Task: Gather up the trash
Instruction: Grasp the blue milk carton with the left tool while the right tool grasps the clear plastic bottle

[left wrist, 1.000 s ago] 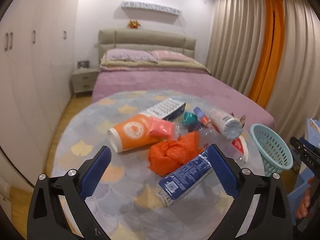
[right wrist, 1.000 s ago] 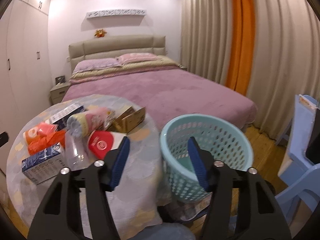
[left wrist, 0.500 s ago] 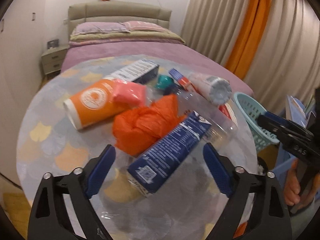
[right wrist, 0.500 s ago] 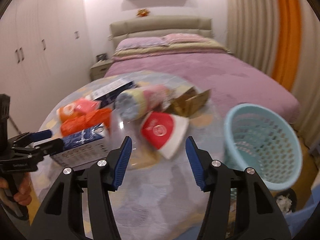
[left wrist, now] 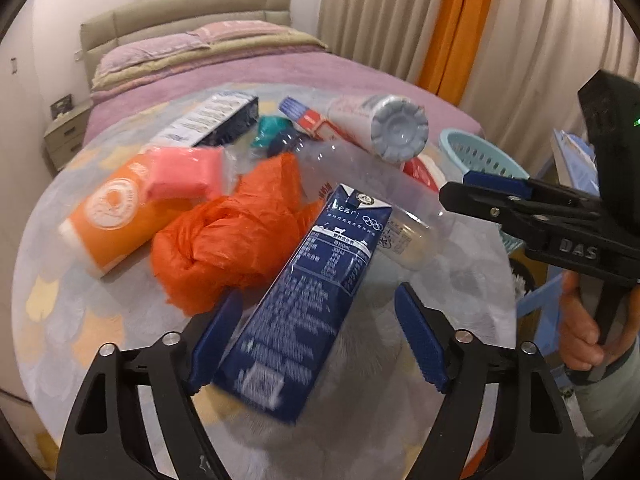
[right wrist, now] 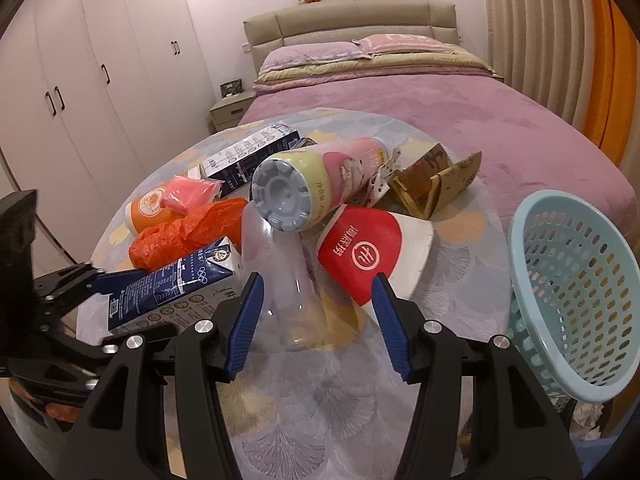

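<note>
A round table (right wrist: pixel 460 248), covered in a pale cloth with a fan pattern, is seen in both wrist views, with a heap of trash piled on it; a bed (right wrist: pixel 420 92) with a mauve cover is seen behind it. In the left wrist view, the left gripper (left wrist: pixel 320 336) is held wide apart around the near end of a dark blue milk carton (left wrist: pixel 304 300), which lies on its side on the table; the left blue pad is just beside the carton's edge, though contact cannot be told, while the right pad stands clear of it. An orange plastic bag (left wrist: pixel 224 240) is crumpled against the carton's left side; beyond it an orange cup (left wrist: pixel 116 220) lies tipped, with a pink packet (left wrist: pixel 184 172) resting on it.

In the right wrist view, the right gripper (right wrist: pixel 316 320) is spread wide over the near end of a clear plastic bottle (right wrist: pixel 280 272), which lies between the fingers without being pinched. Just behind it, a red and white paper cup (right wrist: pixel 372 252) lies on its side; a pink canister (right wrist: pixel 320 184) with a grey base is propped above both. A torn cardboard box (right wrist: pixel 436 184) is seen further back. A light blue perforated basket (right wrist: pixel 572 292) is seen at the right table edge.
</note>
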Available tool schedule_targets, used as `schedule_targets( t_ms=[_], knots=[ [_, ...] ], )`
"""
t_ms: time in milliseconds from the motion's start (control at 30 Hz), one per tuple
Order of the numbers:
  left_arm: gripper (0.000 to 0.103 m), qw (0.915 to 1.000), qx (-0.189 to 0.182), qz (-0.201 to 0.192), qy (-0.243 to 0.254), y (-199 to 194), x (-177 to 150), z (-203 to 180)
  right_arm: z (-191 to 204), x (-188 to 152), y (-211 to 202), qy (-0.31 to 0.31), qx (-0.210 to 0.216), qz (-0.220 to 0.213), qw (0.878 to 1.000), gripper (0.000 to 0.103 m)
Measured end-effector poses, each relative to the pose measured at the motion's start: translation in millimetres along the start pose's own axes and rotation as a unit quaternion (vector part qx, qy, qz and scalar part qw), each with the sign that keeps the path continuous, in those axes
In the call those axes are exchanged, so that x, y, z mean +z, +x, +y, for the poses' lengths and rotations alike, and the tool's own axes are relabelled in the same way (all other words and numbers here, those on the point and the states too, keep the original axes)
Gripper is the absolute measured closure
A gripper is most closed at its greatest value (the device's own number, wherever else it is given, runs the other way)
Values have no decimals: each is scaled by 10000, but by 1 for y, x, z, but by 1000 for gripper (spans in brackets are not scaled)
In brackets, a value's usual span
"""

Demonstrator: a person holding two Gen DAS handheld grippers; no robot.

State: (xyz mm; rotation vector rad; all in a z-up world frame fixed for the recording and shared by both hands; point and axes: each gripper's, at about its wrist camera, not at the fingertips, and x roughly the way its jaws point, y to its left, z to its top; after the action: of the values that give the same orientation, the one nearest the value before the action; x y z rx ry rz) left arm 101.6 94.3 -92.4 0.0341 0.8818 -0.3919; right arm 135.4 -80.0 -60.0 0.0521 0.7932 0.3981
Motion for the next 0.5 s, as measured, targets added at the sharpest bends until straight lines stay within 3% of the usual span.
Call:
schedule_targets(
  t_ms=[200,500],
  knots=[
    [63,9994,-142,263,-175,17,1,4,4,1,12,-84,103,125,9998,50],
    [67,9979,2,-65,-648,-23,-26,13,15,4,32,-123,270,309,9991,50]
  ],
)
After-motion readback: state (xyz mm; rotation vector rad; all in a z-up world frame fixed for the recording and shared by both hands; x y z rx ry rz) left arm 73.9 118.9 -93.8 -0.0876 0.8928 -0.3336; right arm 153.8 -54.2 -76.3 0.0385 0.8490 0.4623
